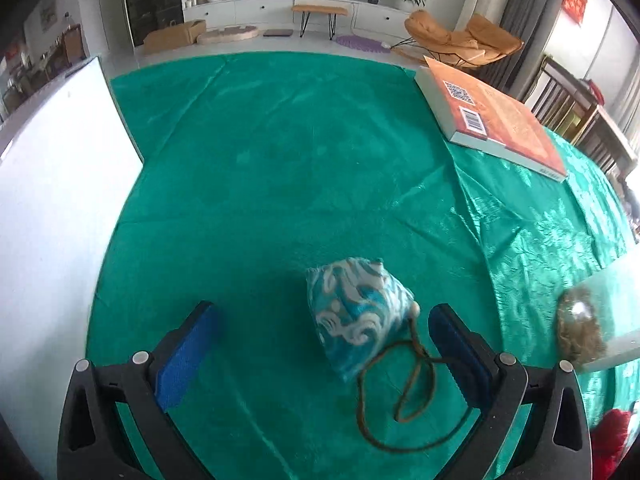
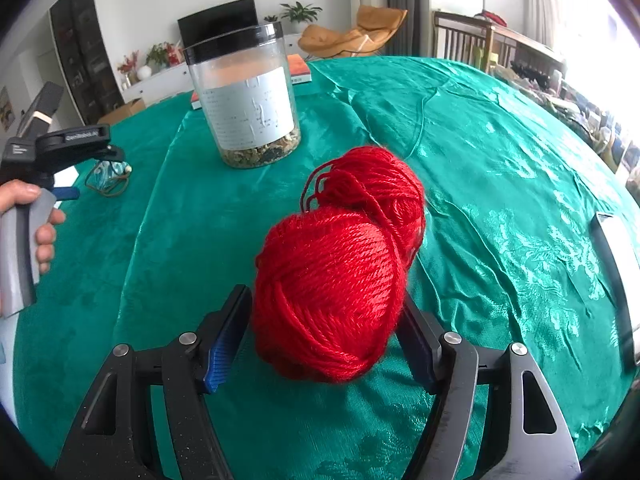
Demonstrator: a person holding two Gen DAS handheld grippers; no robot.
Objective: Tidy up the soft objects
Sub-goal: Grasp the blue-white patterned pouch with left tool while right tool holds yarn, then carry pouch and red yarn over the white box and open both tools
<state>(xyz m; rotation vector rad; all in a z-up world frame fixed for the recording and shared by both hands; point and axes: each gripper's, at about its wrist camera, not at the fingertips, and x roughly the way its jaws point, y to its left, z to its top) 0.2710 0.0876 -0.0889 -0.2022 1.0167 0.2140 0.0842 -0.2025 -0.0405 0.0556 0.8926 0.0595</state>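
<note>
Lying on the green cloth that covers the worktop, a small blue-and-white patterned drawstring pouch sits between the spread blue pads of the left gripper, nearer the right-hand pad, with neither pad touching the fabric. Its brown cord trails toward the camera in loose loops and runs up against the right-hand pad. Past the pouch, at the far right of the cloth, an orange-covered book lies flat, back cover up, with a barcode showing. A white board stands along the left edge of that view.

Over on the shinier, patterned stretch of the cloth, a ball of red yarn rests between the fingers of the right gripper. The jaws stand wide; the left pad sits just beside the yarn with a sliver of gap, while the other pad is partly hidden behind the ball, so contact there cannot be told. Beyond the yarn stands a clear plastic jar with a black lid and a white label, a layer of dried bits at its bottom. At the far left of that view a person's hand grips the grey handle of the other gripper, with the pouch beneath it.
</note>
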